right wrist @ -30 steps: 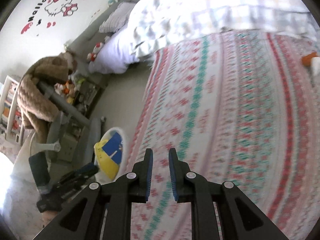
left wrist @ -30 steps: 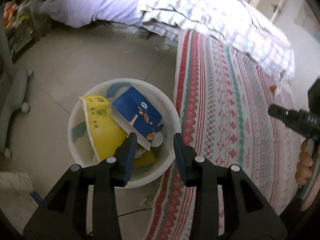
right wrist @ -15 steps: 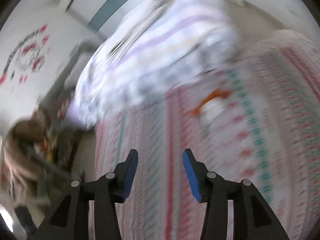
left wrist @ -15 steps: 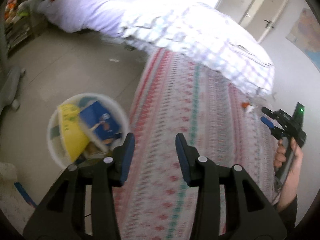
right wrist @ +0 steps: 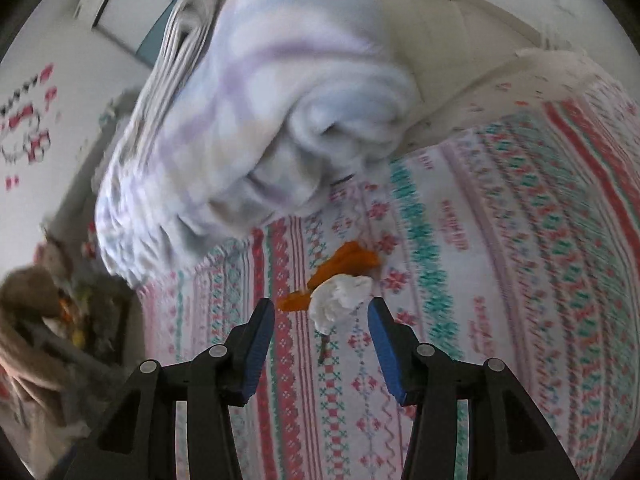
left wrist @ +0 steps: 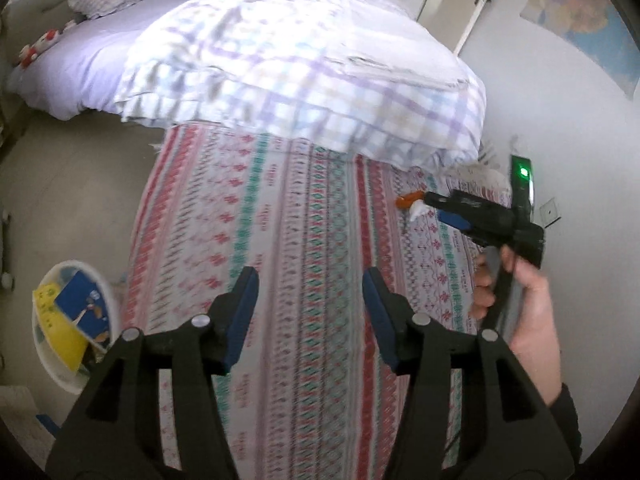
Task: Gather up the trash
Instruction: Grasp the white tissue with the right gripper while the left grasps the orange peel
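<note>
A crumpled white tissue (right wrist: 339, 295) and an orange wrapper (right wrist: 343, 265) lie together on the patterned bedspread (right wrist: 500, 280). My right gripper (right wrist: 321, 312) hovers open just short of them, the tissue near its fingertips, nothing gripped. In the left wrist view the same orange wrapper (left wrist: 407, 200) and tissue (left wrist: 418, 210) lie at the right gripper's tip (left wrist: 436, 205), held by a hand (left wrist: 528, 312). My left gripper (left wrist: 310, 282) hangs over the bedspread (left wrist: 256, 220), its jaws opening and empty. The white trash bucket (left wrist: 108, 304) with yellow and blue packaging (left wrist: 84, 304) stands on the floor at lower left.
A folded checked quilt (left wrist: 304, 64) lies across the bed beyond the trash. A second bed with a lilac sheet (left wrist: 76, 60) and a striped pillow stands at the far left. Beige floor (left wrist: 68, 184) runs between bed and bucket. A cluttered shelf (right wrist: 76, 312) is at left.
Both grippers swung away from the bucket and across the bed. The right gripper opened and came up to the tissue and wrapper. The left gripper's jaws widened.
</note>
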A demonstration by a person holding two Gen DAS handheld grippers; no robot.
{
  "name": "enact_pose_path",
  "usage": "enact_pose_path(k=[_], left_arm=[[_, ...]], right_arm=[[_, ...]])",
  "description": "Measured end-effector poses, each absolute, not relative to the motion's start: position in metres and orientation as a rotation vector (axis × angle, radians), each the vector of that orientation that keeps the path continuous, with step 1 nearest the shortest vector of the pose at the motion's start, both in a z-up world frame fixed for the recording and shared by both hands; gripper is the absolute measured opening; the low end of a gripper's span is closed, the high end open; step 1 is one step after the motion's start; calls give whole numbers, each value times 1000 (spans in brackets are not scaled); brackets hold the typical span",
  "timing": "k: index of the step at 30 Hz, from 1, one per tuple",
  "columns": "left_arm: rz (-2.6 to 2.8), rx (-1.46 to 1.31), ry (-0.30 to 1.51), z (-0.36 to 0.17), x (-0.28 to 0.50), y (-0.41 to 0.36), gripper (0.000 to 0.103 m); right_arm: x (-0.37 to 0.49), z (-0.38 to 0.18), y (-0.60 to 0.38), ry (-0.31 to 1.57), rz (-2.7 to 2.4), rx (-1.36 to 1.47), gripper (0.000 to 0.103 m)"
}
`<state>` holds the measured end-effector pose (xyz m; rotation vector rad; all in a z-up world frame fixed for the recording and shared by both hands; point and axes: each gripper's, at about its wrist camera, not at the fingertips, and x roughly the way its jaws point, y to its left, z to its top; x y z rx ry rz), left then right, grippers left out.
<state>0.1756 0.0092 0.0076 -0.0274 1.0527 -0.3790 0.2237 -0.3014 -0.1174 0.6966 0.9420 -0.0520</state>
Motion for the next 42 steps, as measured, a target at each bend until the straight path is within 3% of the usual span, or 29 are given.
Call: enact_pose_path(k=[2, 6, 7, 14, 17, 25, 28, 30, 32, 34, 35, 36, 42], left_arm=[[-382, -23, 1073, 0, 182, -2, 55], [-386, -49, 1115, -21, 196, -22, 55], [-389, -57, 1126, -27, 200, -29, 55], [-298, -46, 1151, -43, 202, -49, 55], [-190, 76, 1061, -29, 185, -35, 55], [-53, -13, 959, 26, 156, 35, 55], [33, -16, 960, 37, 134, 73, 55], [75, -19, 973, 41, 126, 93, 55], [109, -23, 969, 48, 116, 111, 55], [141, -49, 966, 58, 99, 133, 55], [143, -59, 973, 59, 95, 138, 55], [148, -76, 983, 62, 88, 147, 55], [204, -187, 990, 72, 43, 184, 55]], right_arm=[[229, -122, -296, 954, -79, 638, 47], [230, -137, -302, 988, -101, 653, 11], [229, -138, -303, 985, -94, 666, 8], [202, -128, -329, 900, -41, 760, 4], [193, -124, -341, 875, -32, 798, 4], [208, -118, -320, 928, -67, 684, 7], [216, -118, -312, 930, -123, 613, 20], [225, -125, -299, 957, -136, 555, 46], [231, -135, -282, 992, -157, 473, 54], [227, -142, -271, 988, -171, 419, 50], [226, -143, -265, 992, -177, 379, 28], [226, -143, -261, 998, -187, 348, 14], [209, -136, -257, 1002, -140, 428, 13]])
